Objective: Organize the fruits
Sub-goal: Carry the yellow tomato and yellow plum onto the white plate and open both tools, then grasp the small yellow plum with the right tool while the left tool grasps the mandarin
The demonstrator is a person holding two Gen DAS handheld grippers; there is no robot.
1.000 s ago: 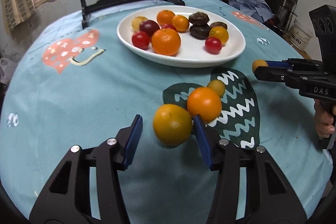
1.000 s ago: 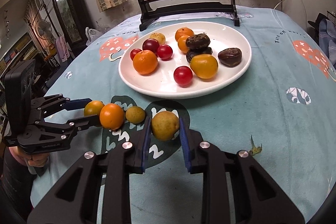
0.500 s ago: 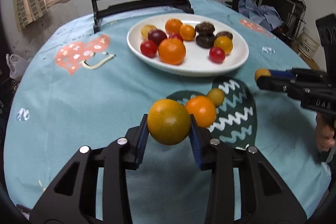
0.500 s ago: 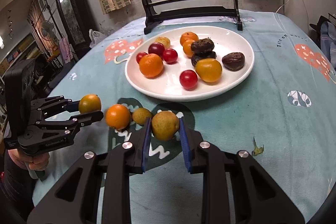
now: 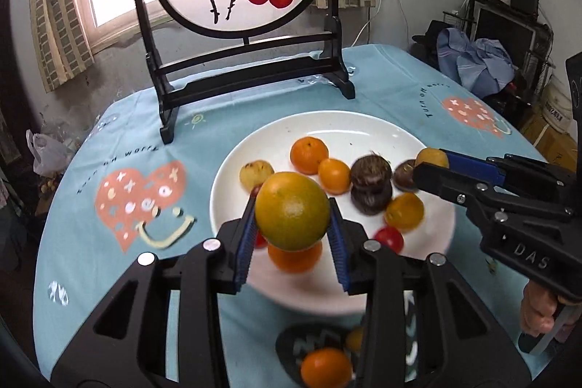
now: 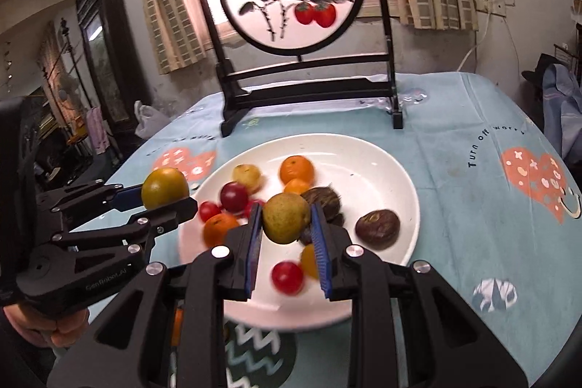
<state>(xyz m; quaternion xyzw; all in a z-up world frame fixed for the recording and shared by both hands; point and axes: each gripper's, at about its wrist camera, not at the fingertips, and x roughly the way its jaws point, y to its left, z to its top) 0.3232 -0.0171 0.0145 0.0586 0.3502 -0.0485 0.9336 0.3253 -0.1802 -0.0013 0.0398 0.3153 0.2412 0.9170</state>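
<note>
Blue tablecloth (image 5: 120, 140) carries a white plate (image 5: 363, 126) just ahead of both tools. Left gripper (image 5: 293, 235) is clenched on a greenish orange (image 5: 292, 210), right gripper (image 6: 287, 235) on a yellow-brown fruit (image 6: 286, 217); both are held clear above the plate, presumably to join the fruit heaped there.

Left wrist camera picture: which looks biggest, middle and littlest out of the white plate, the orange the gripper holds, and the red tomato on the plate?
1. White plate, biggest.
2. Orange clamped in the left gripper; it sits near the camera, so it looks bigger than it is.
3. Red tomato, littlest.
</note>
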